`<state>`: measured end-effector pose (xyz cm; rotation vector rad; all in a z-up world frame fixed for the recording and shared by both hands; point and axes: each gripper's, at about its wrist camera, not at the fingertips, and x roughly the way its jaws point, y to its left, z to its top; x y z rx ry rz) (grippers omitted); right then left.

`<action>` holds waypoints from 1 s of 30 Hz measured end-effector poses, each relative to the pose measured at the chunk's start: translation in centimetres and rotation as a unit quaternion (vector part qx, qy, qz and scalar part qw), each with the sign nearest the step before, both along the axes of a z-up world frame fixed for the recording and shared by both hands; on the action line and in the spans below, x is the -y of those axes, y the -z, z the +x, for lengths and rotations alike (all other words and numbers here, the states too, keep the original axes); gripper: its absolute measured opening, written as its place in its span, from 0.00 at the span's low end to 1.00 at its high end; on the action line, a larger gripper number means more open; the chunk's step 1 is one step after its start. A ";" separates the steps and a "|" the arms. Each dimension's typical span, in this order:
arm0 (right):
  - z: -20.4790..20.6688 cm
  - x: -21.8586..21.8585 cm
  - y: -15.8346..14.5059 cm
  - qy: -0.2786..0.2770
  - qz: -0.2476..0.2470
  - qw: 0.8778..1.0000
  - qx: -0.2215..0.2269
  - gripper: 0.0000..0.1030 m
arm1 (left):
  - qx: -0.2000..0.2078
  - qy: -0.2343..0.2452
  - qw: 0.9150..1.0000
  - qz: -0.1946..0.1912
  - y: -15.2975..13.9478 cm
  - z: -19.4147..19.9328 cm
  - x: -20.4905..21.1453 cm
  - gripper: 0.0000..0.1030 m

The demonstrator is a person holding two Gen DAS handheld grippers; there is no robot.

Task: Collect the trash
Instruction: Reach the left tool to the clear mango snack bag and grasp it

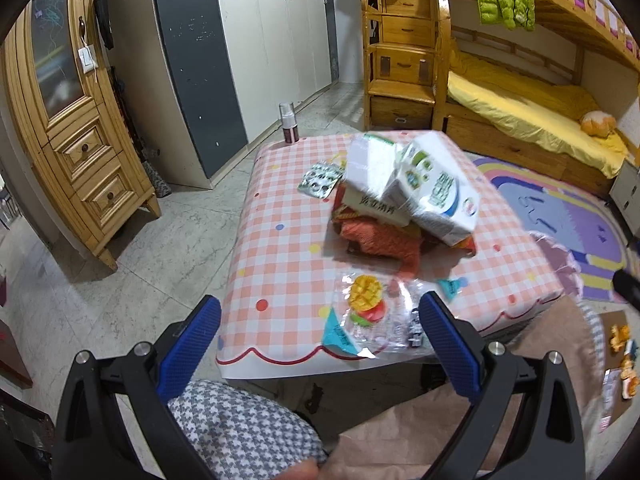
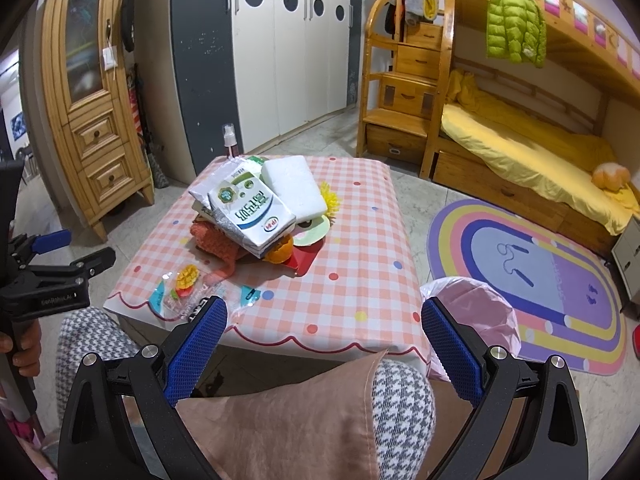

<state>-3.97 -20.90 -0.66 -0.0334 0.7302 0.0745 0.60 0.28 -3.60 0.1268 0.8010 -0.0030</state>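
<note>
While both grippers are hovering spread and empty before the table's (image 2: 360, 292) near edge, I am aiming the left gripper (image 1: 320, 336) at the clear fruit wrapper (image 1: 368, 316) lying there; the right gripper (image 2: 324, 340) is facing the milk cartons (image 2: 252, 212) piled mid-table, near the pink-lined bin (image 2: 476, 312).

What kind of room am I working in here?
Most likely a child's bedroom: a wooden bunk bed with yellow bedding, a tall wardrobe, and a rainbow rug beside the checked table.
</note>
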 end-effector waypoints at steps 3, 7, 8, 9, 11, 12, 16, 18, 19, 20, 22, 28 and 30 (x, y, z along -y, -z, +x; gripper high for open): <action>0.8 0.0 1.1 -0.003 -0.001 1.000 0.000 0.94 | -0.016 0.011 1.000 -0.010 1.8 0.3 -0.2 0.93; 2.3 0.3 2.1 -0.002 0.012 1.000 -0.002 0.94 | -0.053 0.040 0.997 -0.029 4.4 1.2 -0.2 0.93; 2.7 0.3 2.5 0.000 0.017 1.000 -0.001 0.94 | -0.060 0.044 0.997 -0.030 4.9 1.3 -0.2 0.93; 2.9 0.3 2.7 0.000 0.019 1.000 0.000 0.94 | -0.066 0.047 0.996 -0.030 5.6 1.4 0.0 0.93; 3.5 0.2 3.1 -0.003 0.018 1.000 -0.001 0.94 | -0.071 0.052 0.996 -0.028 6.3 1.6 0.1 0.93; 3.7 0.1 3.4 -0.005 0.017 1.000 -0.004 0.94 | -0.073 0.054 0.995 -0.026 6.8 1.9 0.3 0.93; 4.3 -0.3 4.1 -0.011 0.011 1.000 -0.013 0.94 | -0.084 0.071 0.994 -0.004 8.5 2.4 1.6 0.93; 4.5 -0.3 4.3 -0.013 0.008 1.000 -0.017 0.94 | -0.089 0.084 0.993 0.006 9.0 2.3 2.2 0.93; 4.6 -0.2 4.4 -0.012 0.007 1.000 -0.021 0.94 | -0.090 0.094 0.991 0.012 9.2 2.2 2.6 0.93; 4.6 -0.2 4.4 -0.012 0.007 1.000 -0.021 0.94 | -0.088 0.103 0.991 0.016 9.3 2.0 2.9 0.93; 4.7 0.0 4.6 -0.010 0.004 1.000 -0.024 0.94 | -0.085 0.118 0.989 0.025 9.5 1.5 3.2 0.93; 4.9 0.0 4.9 -0.010 0.005 1.000 -0.029 0.94 | -0.079 0.134 0.986 0.054 11.1 1.5 3.9 0.93; 4.9 -0.1 4.9 -0.012 0.005 0.999 -0.030 0.94 | -0.080 0.132 0.985 0.073 11.9 1.9 4.1 0.93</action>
